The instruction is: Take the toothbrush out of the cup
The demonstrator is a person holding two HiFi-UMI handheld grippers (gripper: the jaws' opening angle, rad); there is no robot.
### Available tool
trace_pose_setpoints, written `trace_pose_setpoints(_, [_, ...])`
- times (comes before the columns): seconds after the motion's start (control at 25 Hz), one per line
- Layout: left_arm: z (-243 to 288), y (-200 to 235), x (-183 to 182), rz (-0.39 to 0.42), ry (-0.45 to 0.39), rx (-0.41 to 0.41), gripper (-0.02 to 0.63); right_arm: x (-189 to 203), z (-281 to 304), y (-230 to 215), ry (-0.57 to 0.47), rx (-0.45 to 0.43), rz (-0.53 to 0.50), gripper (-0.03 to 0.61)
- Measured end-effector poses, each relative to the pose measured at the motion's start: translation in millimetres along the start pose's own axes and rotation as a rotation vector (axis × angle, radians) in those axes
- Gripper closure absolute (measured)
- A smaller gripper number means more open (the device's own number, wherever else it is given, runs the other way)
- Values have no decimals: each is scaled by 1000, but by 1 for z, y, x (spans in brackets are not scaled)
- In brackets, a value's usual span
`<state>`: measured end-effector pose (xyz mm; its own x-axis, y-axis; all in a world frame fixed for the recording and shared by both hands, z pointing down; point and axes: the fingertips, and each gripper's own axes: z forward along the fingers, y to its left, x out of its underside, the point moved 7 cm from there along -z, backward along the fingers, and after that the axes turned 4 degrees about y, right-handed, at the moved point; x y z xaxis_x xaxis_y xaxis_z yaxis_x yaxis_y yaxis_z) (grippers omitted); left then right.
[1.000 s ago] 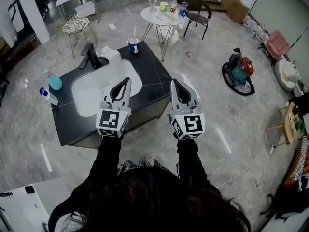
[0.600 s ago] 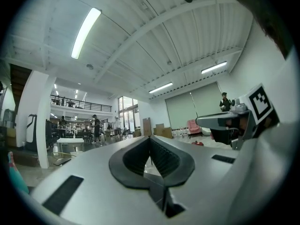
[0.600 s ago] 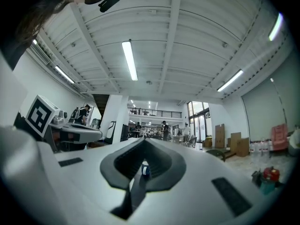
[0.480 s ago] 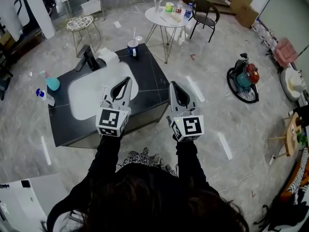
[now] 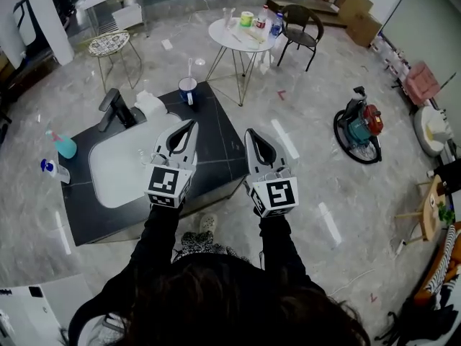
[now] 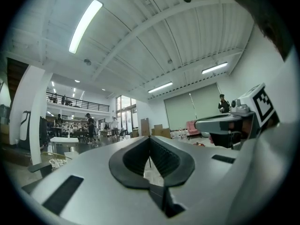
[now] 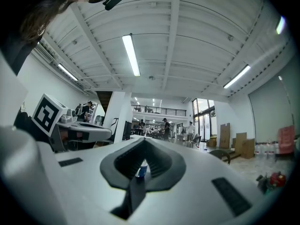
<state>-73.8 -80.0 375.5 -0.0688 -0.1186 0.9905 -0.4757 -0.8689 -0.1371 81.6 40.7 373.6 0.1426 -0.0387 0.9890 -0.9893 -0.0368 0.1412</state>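
Mine: left gripper [image 5: 191,124], right gripper [image 5: 249,132]; jaws pressed together, nothing pinched. Target: toothbrush [image 5: 190,69], upright in blue cup [image 5: 187,90], far corner of counter [image 5: 223,143]. Step: approach. Next: reach cup, spread jaws, pinch handle.

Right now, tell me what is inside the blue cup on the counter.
A toothbrush stands in the cup, its top above the rim. Its lower end is hidden inside.

Two grippers [image 5: 192,124] [image 5: 249,132], one cup [image 5: 187,89], one toothbrush [image 5: 190,68], one faucet [image 5: 114,109], two bottles [image 5: 63,145] [image 5: 49,169] (both at the left), one table [image 5: 227,34]
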Motion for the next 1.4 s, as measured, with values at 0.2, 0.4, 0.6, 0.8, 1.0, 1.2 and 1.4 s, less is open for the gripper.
trace_pose_setpoints(0.2, [43, 28, 1, 2, 1, -6, 606, 6, 44, -21, 4, -6, 3, 574])
trace_pose_setpoints(0.4, [73, 58, 8, 7, 15, -28, 606, 15, 88, -34, 13, -24, 18, 574])
trace_pose_setpoints(0.6, [95, 85, 15, -7, 29, -53, 606, 17, 128, -40, 12, -50, 15, 574])
trace_pose_setpoints(0.8, [109, 104, 15, 4, 25, -65, 606, 18, 157, -45, 1, -66, 15, 574])
trace_pose_setpoints(1.0, [120, 116, 13, 13, 23, -83, 606, 16, 175, -48, -11, -86, 13, 574])
trace_pose_setpoints(1.2, [133, 119, 16, 12, 42, -97, 606, 22, 187, -60, -7, -96, 30, 574])
trace_pose_setpoints(1.4, [146, 119, 28, -3, 78, -164, 606, 32, 205, -75, -2, -158, 38, 574])
